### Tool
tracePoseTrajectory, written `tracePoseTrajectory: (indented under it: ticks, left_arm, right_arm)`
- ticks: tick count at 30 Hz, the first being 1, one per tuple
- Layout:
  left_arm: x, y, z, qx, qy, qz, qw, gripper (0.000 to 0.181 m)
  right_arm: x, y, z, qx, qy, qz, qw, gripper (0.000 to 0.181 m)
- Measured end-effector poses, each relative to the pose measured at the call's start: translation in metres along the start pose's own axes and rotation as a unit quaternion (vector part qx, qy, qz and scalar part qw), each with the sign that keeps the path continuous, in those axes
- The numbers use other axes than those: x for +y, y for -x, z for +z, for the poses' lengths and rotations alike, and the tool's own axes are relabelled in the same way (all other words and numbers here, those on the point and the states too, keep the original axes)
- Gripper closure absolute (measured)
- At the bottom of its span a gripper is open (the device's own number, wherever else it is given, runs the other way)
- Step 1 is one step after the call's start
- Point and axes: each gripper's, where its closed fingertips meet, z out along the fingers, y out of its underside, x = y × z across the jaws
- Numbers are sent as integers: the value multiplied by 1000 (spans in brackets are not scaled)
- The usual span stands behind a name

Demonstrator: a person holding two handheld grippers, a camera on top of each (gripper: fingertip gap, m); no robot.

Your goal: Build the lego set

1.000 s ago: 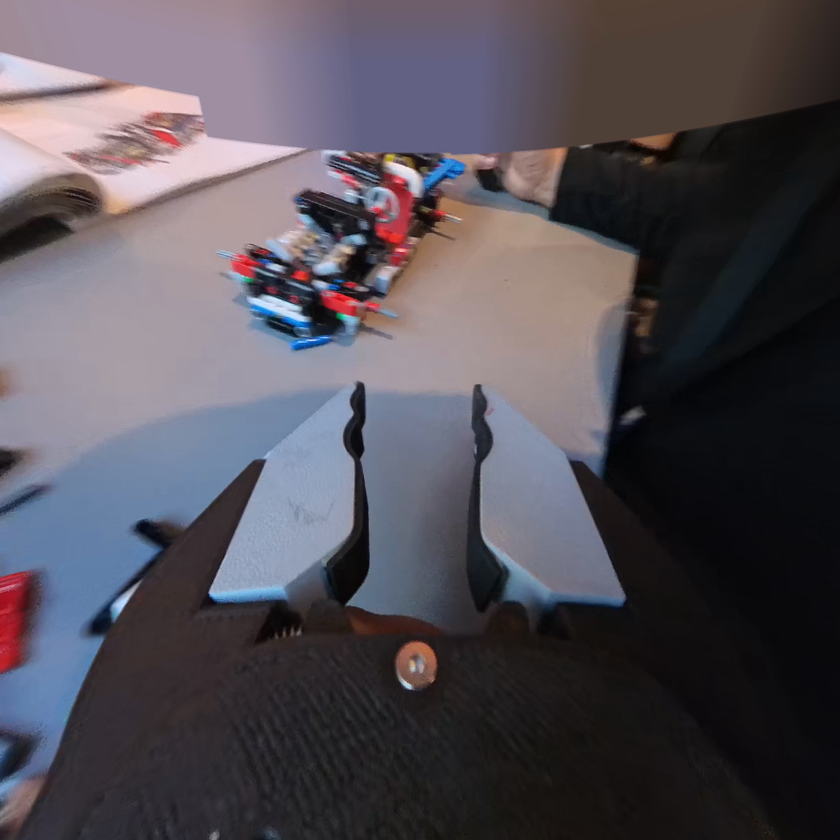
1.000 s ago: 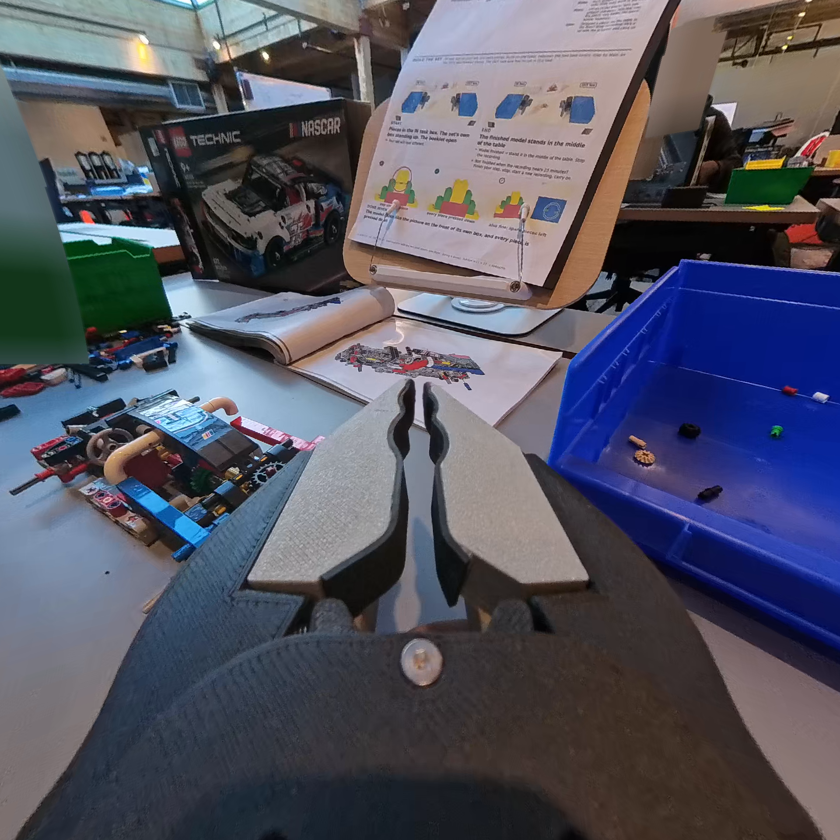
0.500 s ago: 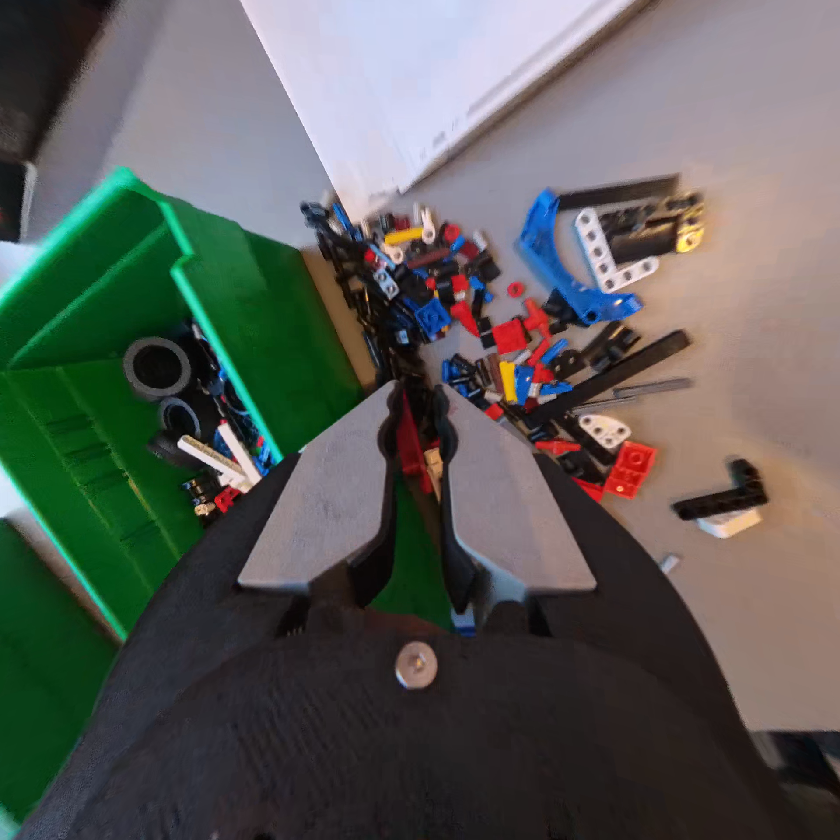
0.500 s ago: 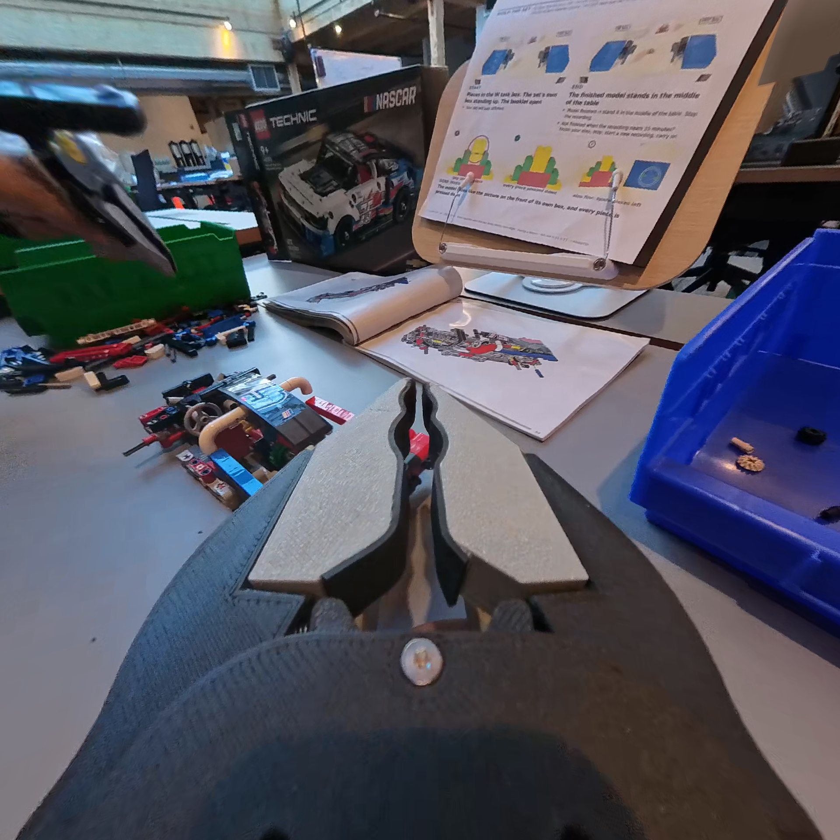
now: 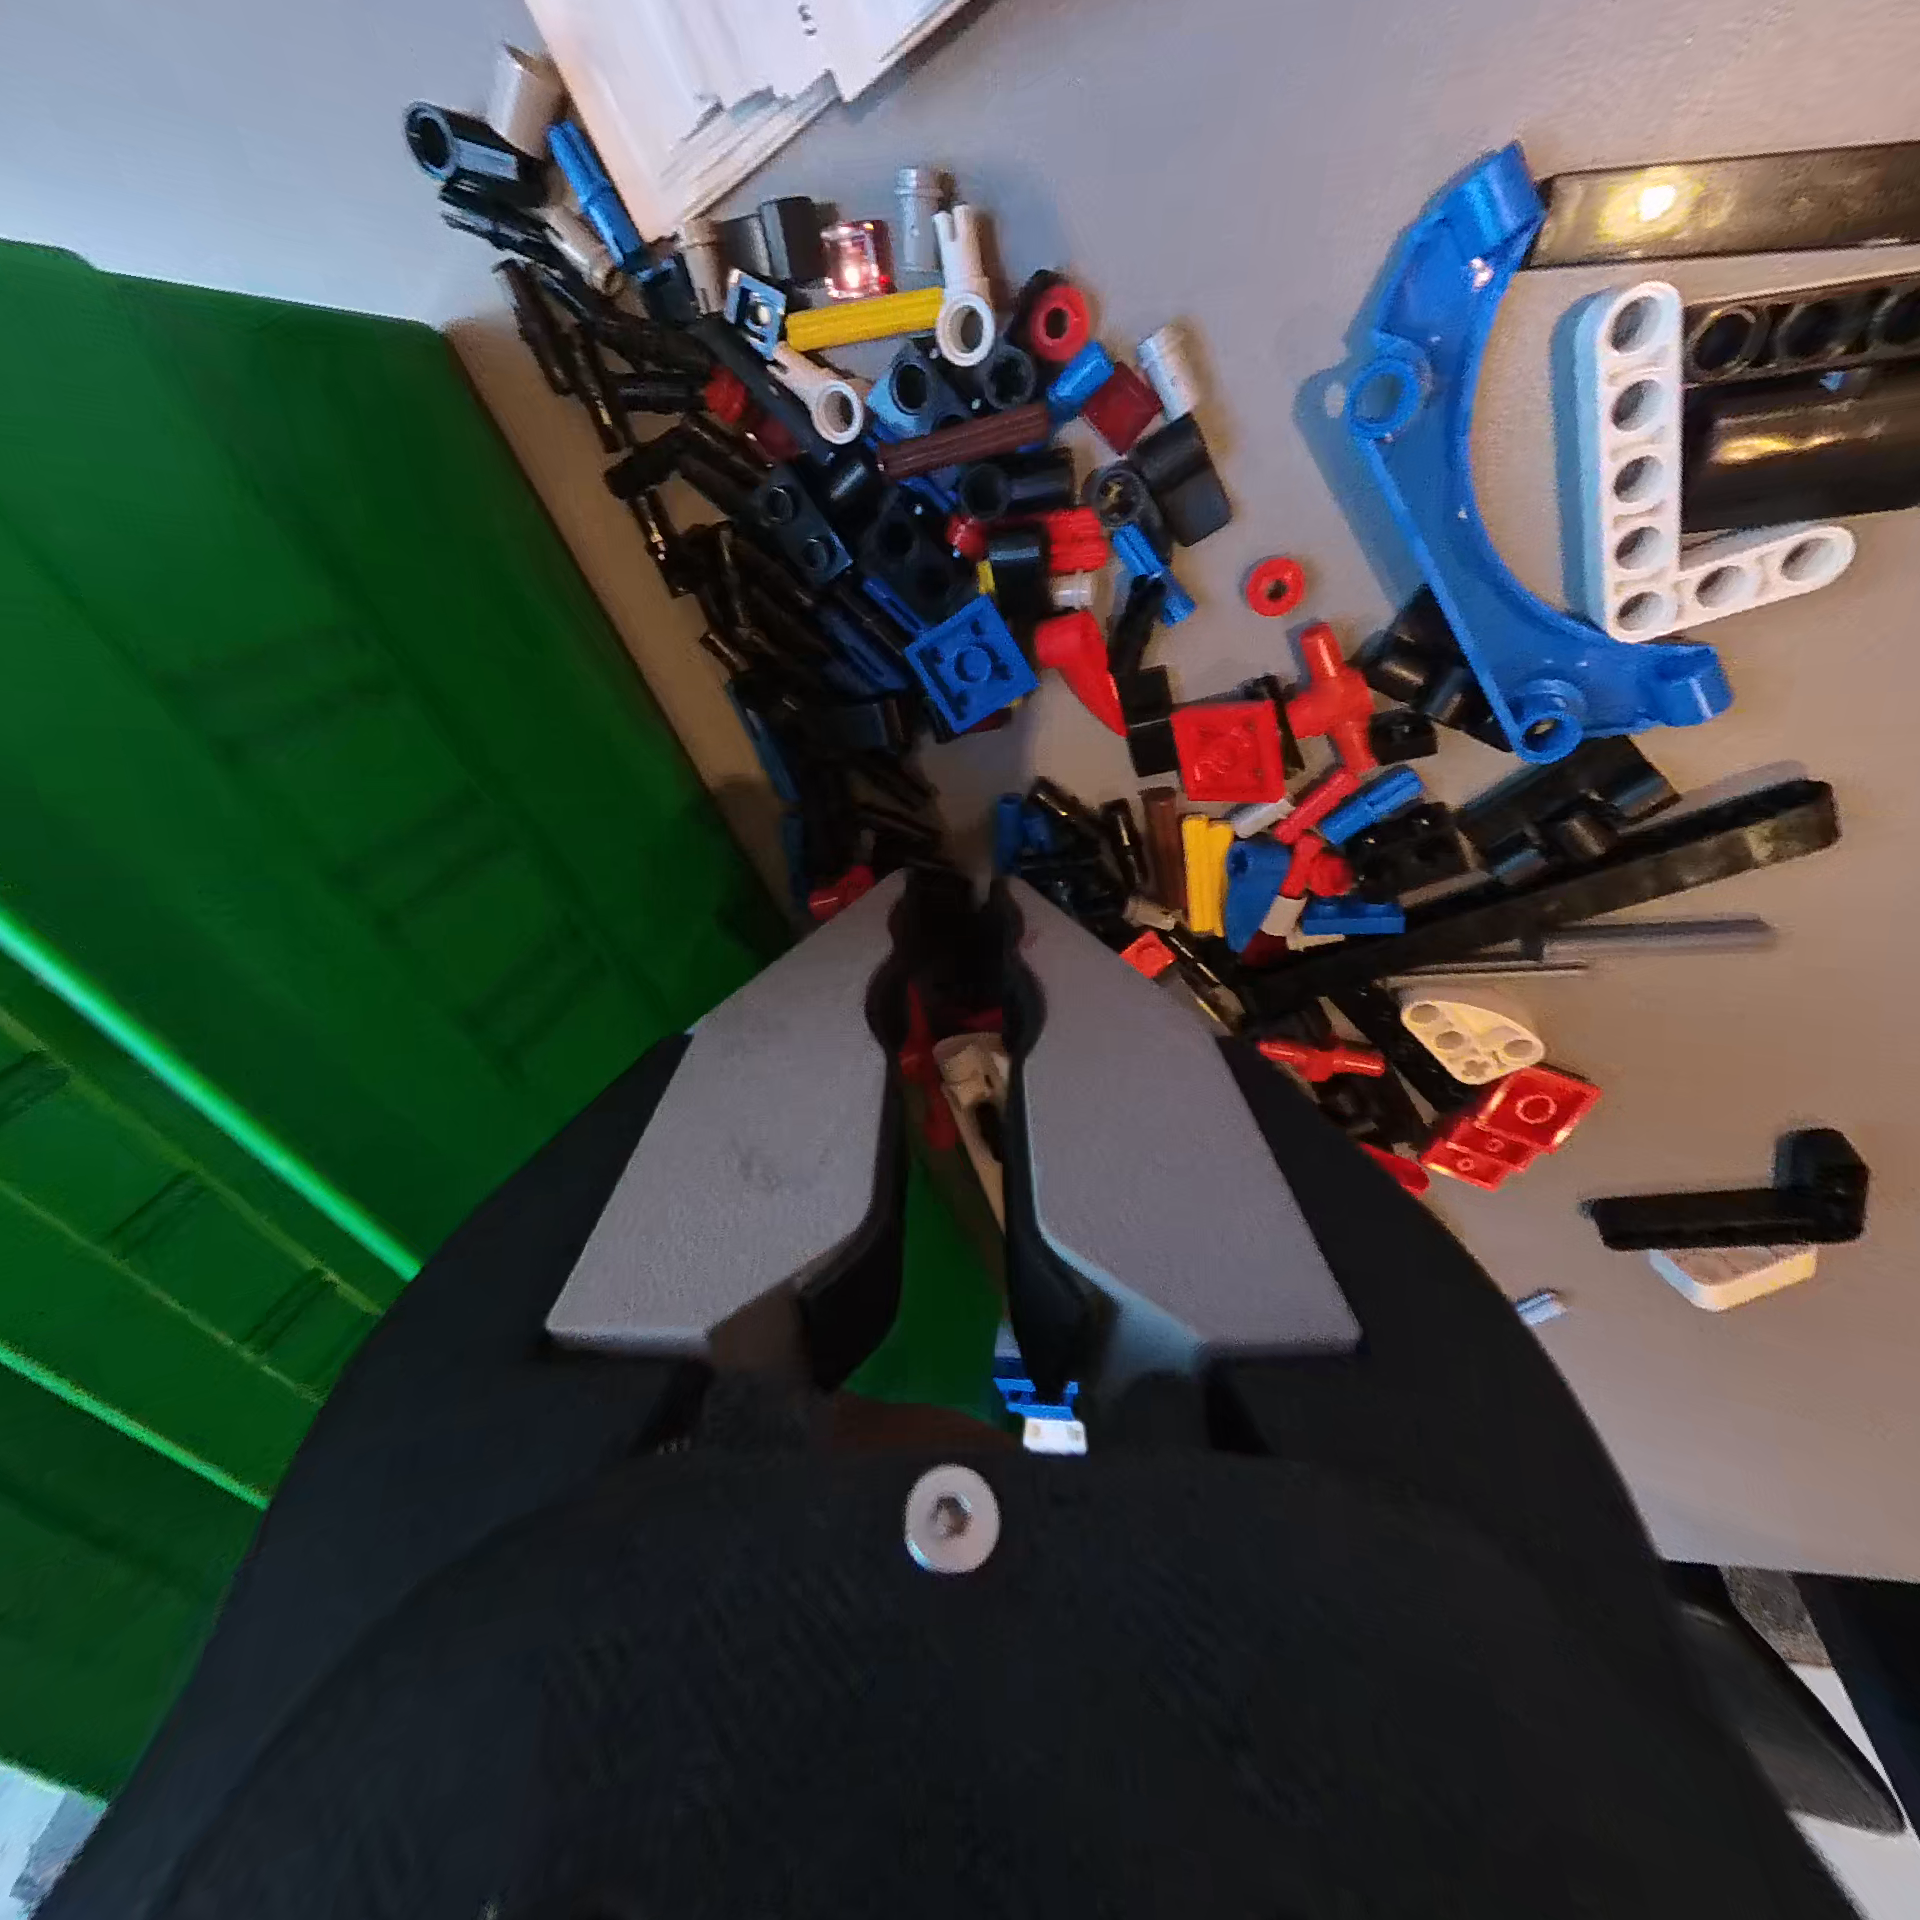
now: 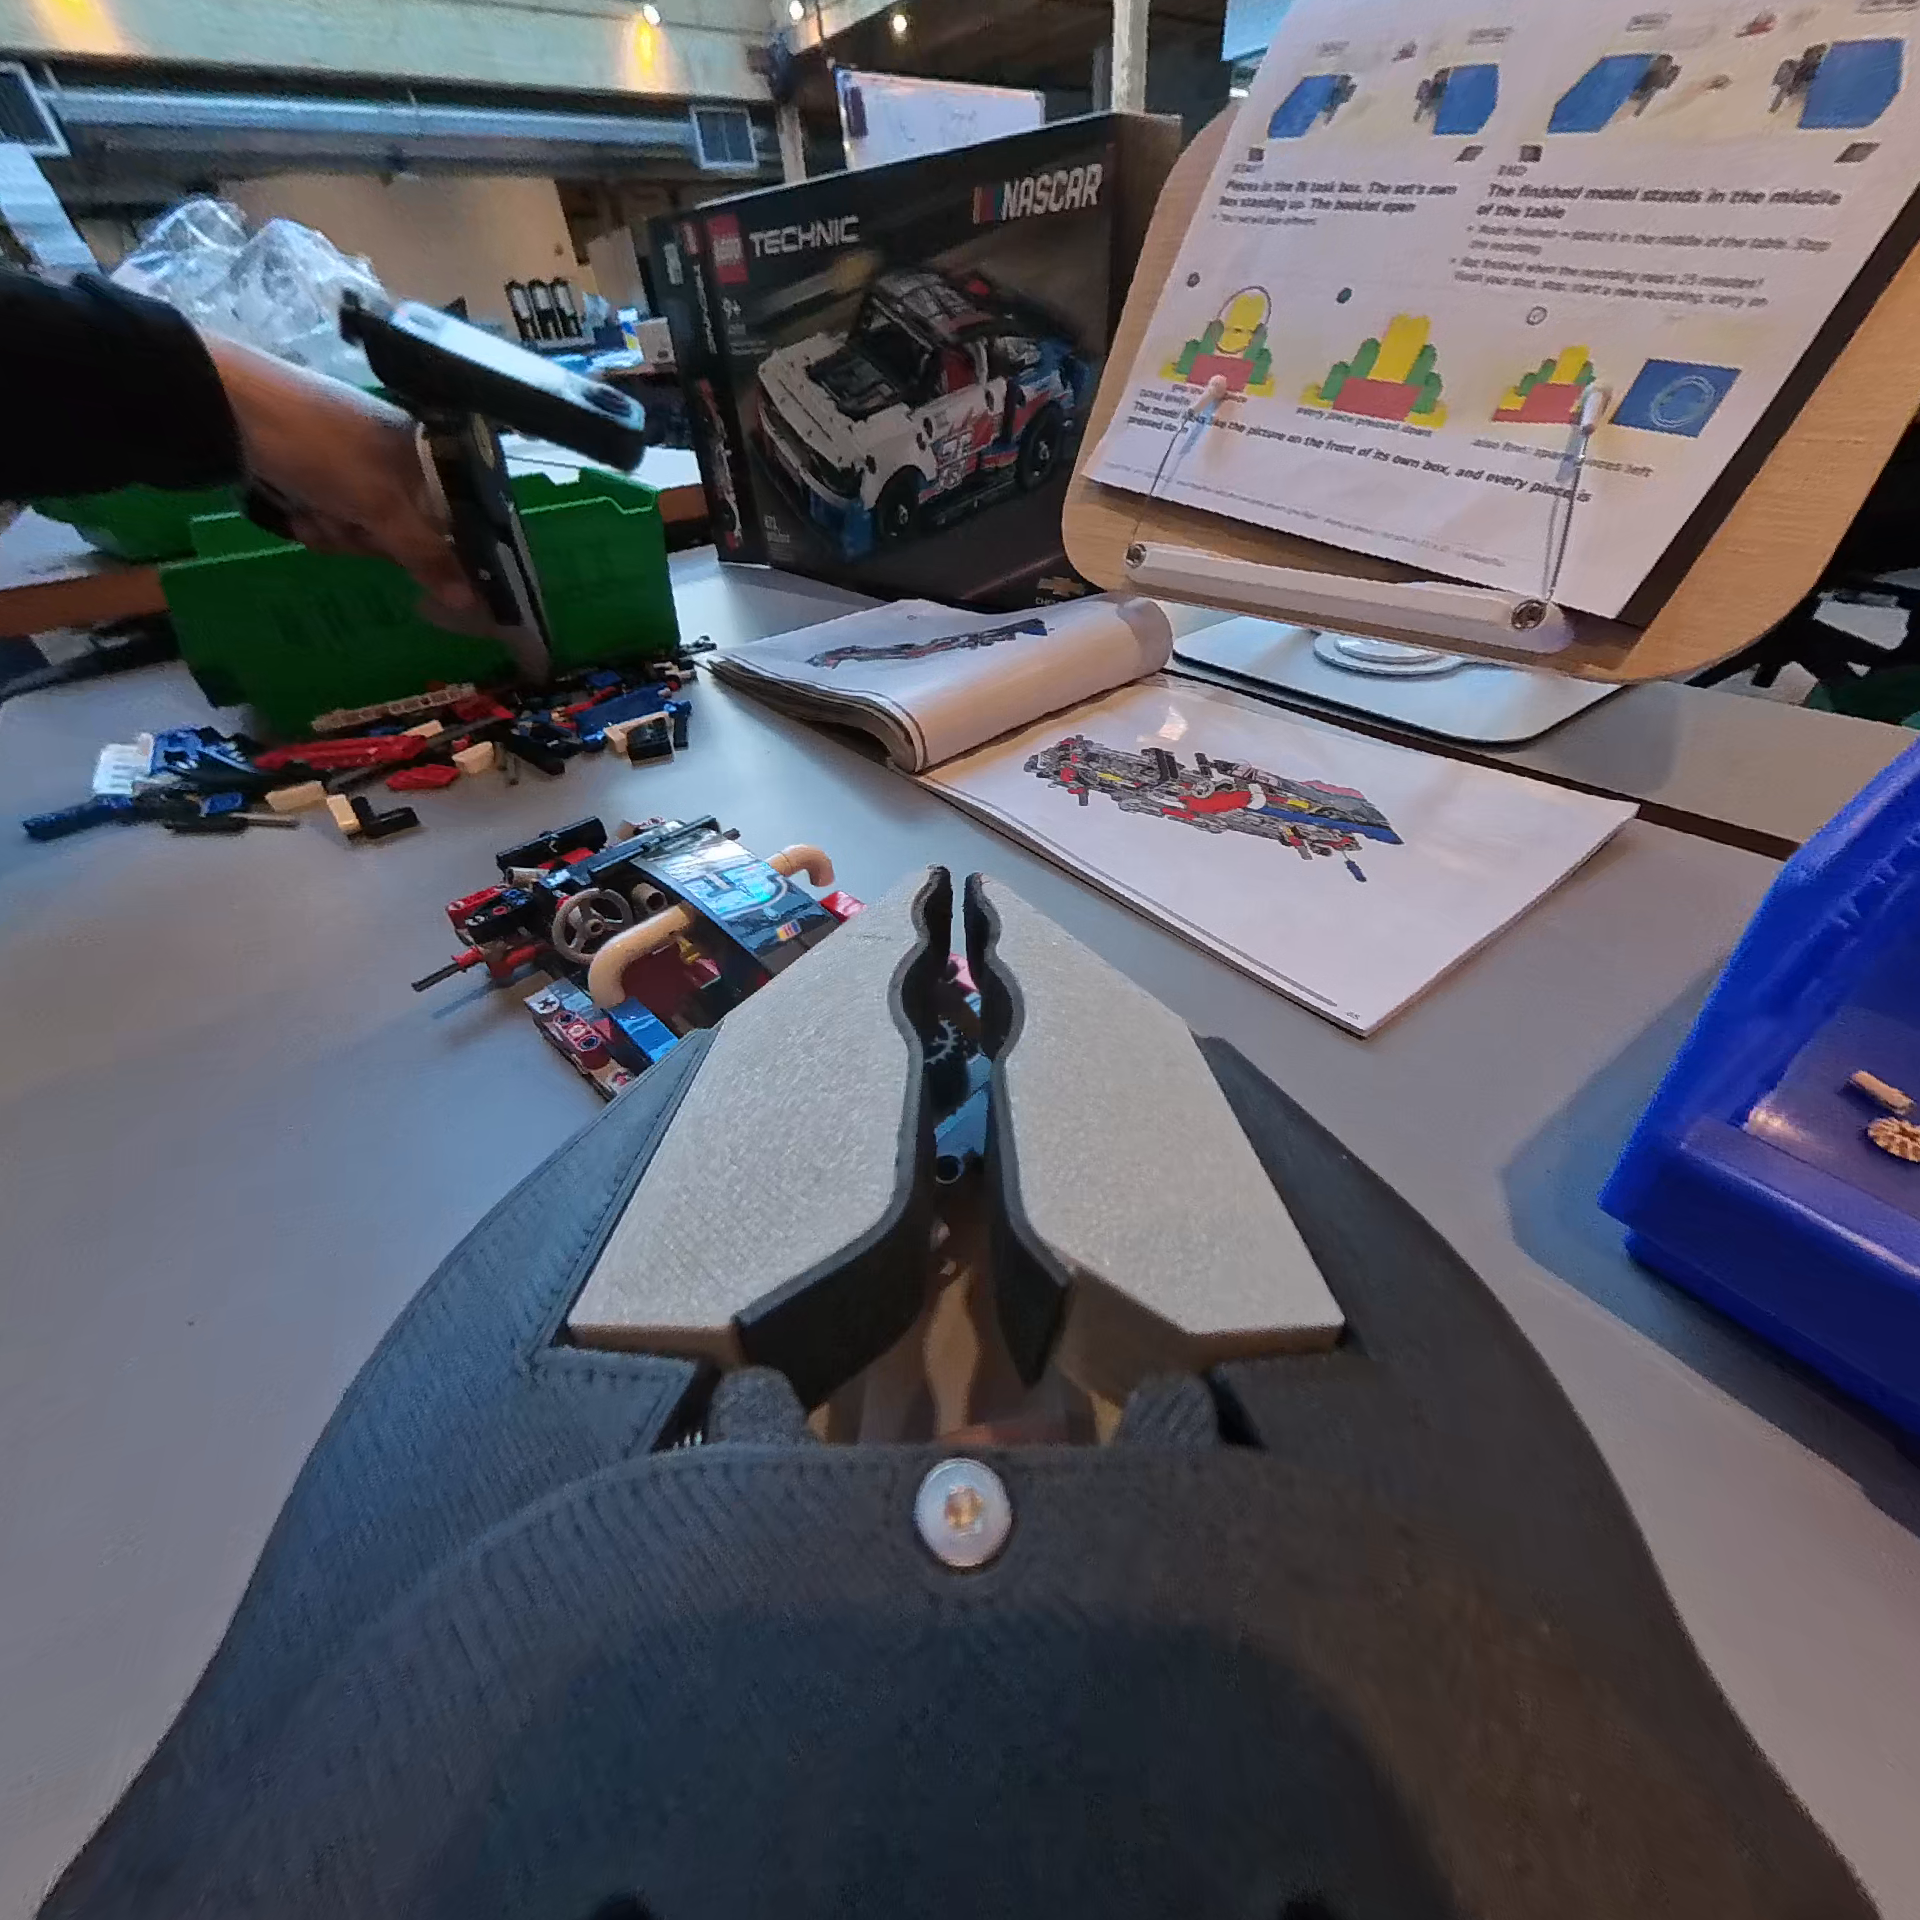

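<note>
**A:** Left wrist view first. What's changed?

**B:** I've swung off the half-built car and dropped over the loose pile of parts (image 5: 1039, 582) beside the green bin (image 5: 312, 727). My left gripper (image 5: 954, 914) has gone from parted to nearly closed; whether it pinches anything, I can't tell.

**A:** And the right wrist view?

**B:** The right gripper (image 6: 952, 896) stays almost shut, empty, hovering by the car chassis (image 6: 644, 935) near the open booklet (image 6: 1195, 790). I'd say I'm fetching the next piece.
</note>
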Motion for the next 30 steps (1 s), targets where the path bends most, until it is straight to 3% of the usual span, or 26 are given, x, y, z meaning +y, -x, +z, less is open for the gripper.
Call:
tracePoseTrajectory:
  ticks: [4, 17, 20, 23, 26, 28, 30]
  left_arm:
    - [-3, -9, 2, 31, -3, -2, 1000, 169]
    - [-3, -8, 6, 28, -1, 15, 999, 179]
    - [-6, -7, -4, 27, -17, 13, 999, 179]
    - [-12, -14, -33, 25, -57, 21, 998, 179]
    - [-23, -54, -78, 49, -129, 62, 989, 179]
    - [-23, -112, -102, 117, -169, 107, 973, 179]
    - [-13, -168, -108, 170, -176, 157, 957, 179]
  right_arm:
    - [-2, 0, -1, 0, -4, 1, 1000, 181]
    - [-1, -3, -1, 4, -3, 4, 1000, 181]
    - [0, -4, -1, 6, -3, 5, 1000, 181]
    - [0, -6, -2, 8, -2, 7, 1000, 181]
    - [0, -6, -2, 9, -2, 8, 1000, 181]
    - [1, -6, -1, 9, -1, 7, 1000, 181]
    - [1, -6, -1, 9, 0, 5, 1000, 181]
